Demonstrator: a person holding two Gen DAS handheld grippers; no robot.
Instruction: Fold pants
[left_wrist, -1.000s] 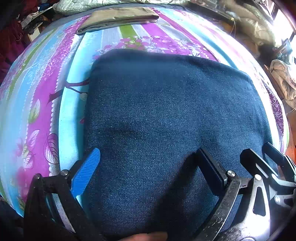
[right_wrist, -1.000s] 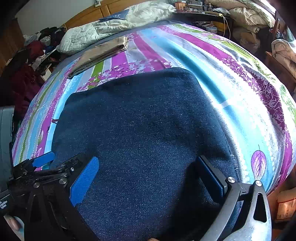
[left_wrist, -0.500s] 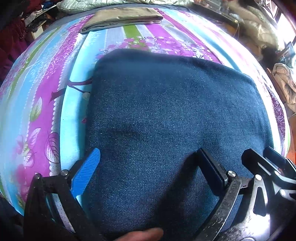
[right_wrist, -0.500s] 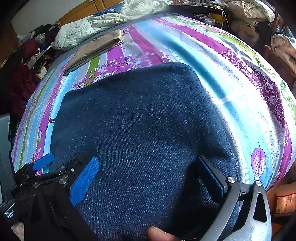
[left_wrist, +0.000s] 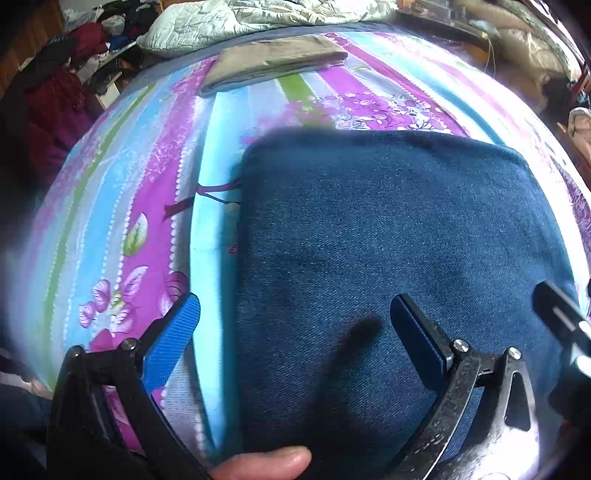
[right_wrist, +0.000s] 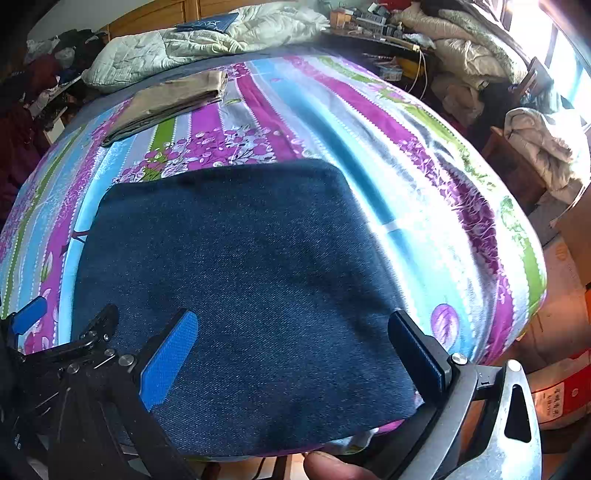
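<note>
The folded pants (left_wrist: 388, 258) lie flat on the striped bed (left_wrist: 155, 206), filling the centre of both views. The left gripper (left_wrist: 295, 328) and right gripper (right_wrist: 291, 339) hover low in the frames above them, fingers spread wide, gripping nothing. Tan folded cloth (right_wrist: 166, 99) lies at upper left.

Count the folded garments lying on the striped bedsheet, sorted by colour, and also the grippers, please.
Dark blue folded pants: 1
Beige folded garment: 1
Grippers, both open: 2, left and right
Total: 4
</note>
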